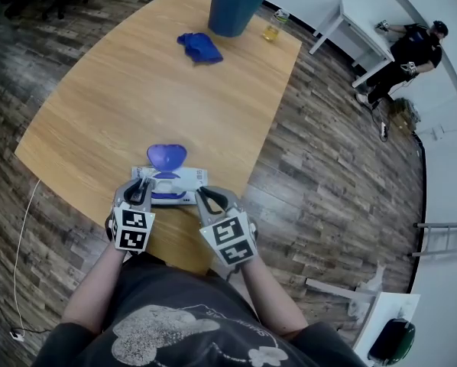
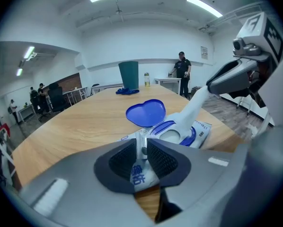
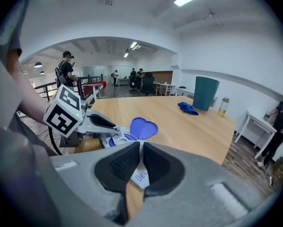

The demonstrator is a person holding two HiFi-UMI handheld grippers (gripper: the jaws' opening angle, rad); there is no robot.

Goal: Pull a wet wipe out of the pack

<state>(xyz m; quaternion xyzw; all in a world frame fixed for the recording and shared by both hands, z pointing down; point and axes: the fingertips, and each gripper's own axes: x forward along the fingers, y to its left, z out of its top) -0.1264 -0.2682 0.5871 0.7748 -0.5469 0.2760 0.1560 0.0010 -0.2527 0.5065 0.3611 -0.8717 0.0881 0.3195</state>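
Observation:
A white and blue wet wipe pack (image 1: 184, 178) lies near the front edge of the wooden table (image 1: 121, 90), its blue lid (image 1: 166, 156) flipped open. My left gripper (image 2: 142, 150) sits at the pack's near corner. The pack's crimped edge lies in the narrow gap between its pads, which do not seem to press on it. My right gripper (image 2: 210, 85) is shut on a white wet wipe (image 2: 191, 110) that stretches taut up from the pack's opening. In the right gripper view the thin wipe shows between its closed pads (image 3: 127, 162).
A tall blue bin (image 1: 238, 2), a crumpled blue cloth (image 1: 200, 47) and a small bottle (image 1: 273, 29) stand at the table's far end. A white side table (image 1: 358, 29) and a person (image 1: 412, 52) are beyond on the wood floor.

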